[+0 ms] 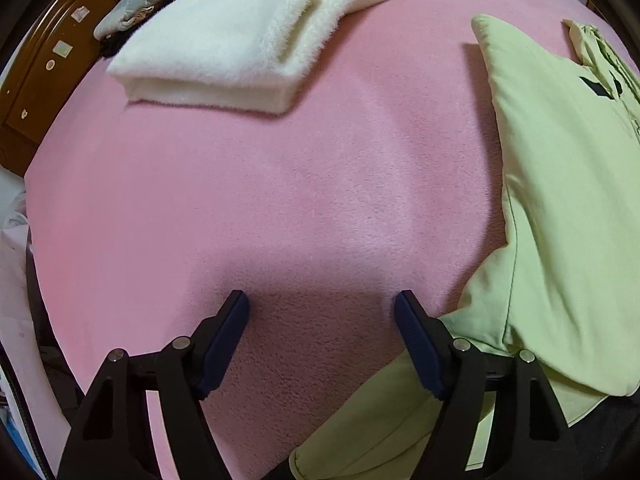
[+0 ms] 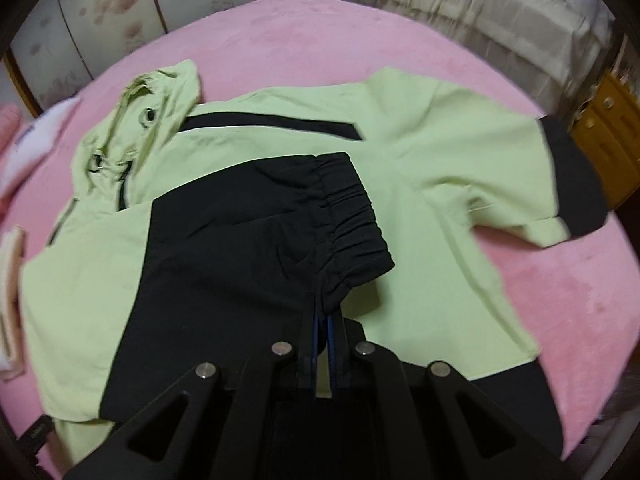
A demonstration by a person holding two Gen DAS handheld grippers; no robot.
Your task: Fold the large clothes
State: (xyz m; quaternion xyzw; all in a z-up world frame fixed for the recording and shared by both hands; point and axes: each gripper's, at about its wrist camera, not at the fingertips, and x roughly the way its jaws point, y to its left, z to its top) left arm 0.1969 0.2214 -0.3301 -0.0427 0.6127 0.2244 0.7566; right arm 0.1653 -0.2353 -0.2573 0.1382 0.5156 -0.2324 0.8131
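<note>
the right tool (image 2: 323, 320) is clamped on the black sleeve cuff (image 2: 352, 216), folding it across the green hooded jacket (image 2: 432, 152) on the pink bed (image 2: 580, 288); the left tool (image 1: 322, 308), jaws apart, hovers nearby. next: lay the sleeve flat, release.

Bed covered in a pink fleece blanket (image 1: 280, 184). On it: one folded white plush blanket (image 1: 240, 36); one lime-green hooded jacket with black cuffs (image 2: 420, 168), spread flat.

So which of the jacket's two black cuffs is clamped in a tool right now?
The gathered black cuff folded across the jacket's green front; the right tool is shut on it. The other cuff lies free, out on the pink blanket.
</note>
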